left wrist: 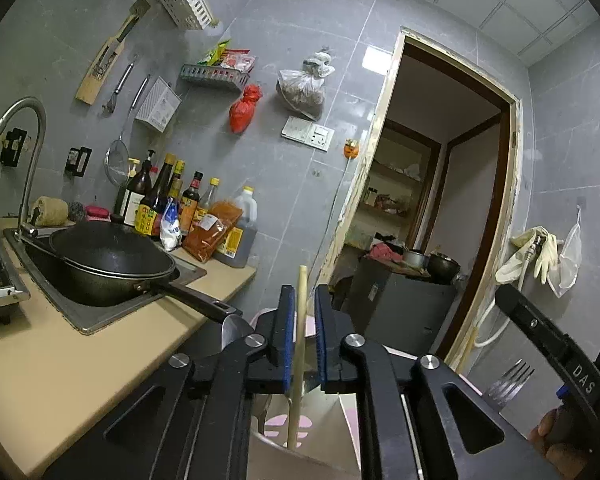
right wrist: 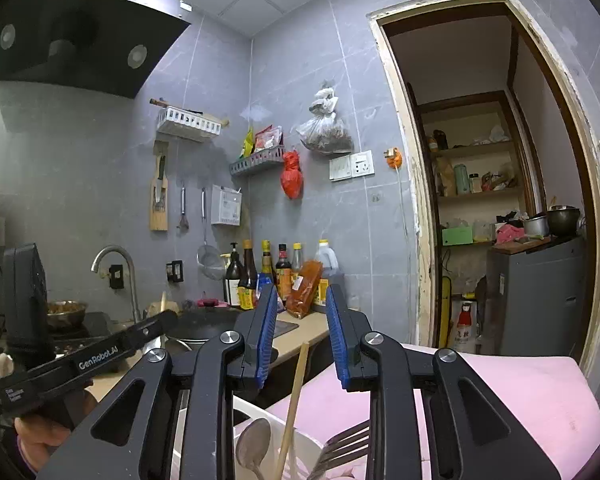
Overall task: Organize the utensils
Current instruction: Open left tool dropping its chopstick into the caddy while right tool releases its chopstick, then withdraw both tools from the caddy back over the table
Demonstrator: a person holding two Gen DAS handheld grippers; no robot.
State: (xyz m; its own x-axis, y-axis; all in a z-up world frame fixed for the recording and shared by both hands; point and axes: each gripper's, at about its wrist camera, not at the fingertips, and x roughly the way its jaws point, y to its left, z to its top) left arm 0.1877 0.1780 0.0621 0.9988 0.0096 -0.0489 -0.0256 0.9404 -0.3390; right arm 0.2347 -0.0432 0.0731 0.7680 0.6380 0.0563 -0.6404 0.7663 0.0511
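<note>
From your left claw's camera, your left claw (left wrist: 301,332) has its blue pads a little apart, and a wooden chopstick (left wrist: 298,356) stands between them. The stick looks loose — the pads are not squeezing it. Its bottom end sits down in a white holder (left wrist: 284,456) near you. A fork (left wrist: 508,382) shows at the near right. A black wok (left wrist: 108,264) sits in the sink on the left.

From your right claw's camera, your right claw (right wrist: 301,344) is let go — nothing is between its pads. Below it, the chopstick (right wrist: 294,404), a spoon (right wrist: 254,446) and the fork (right wrist: 342,448) stand in the holder (right wrist: 312,444). Your left claw (right wrist: 156,326) shows at the near left.
</note>
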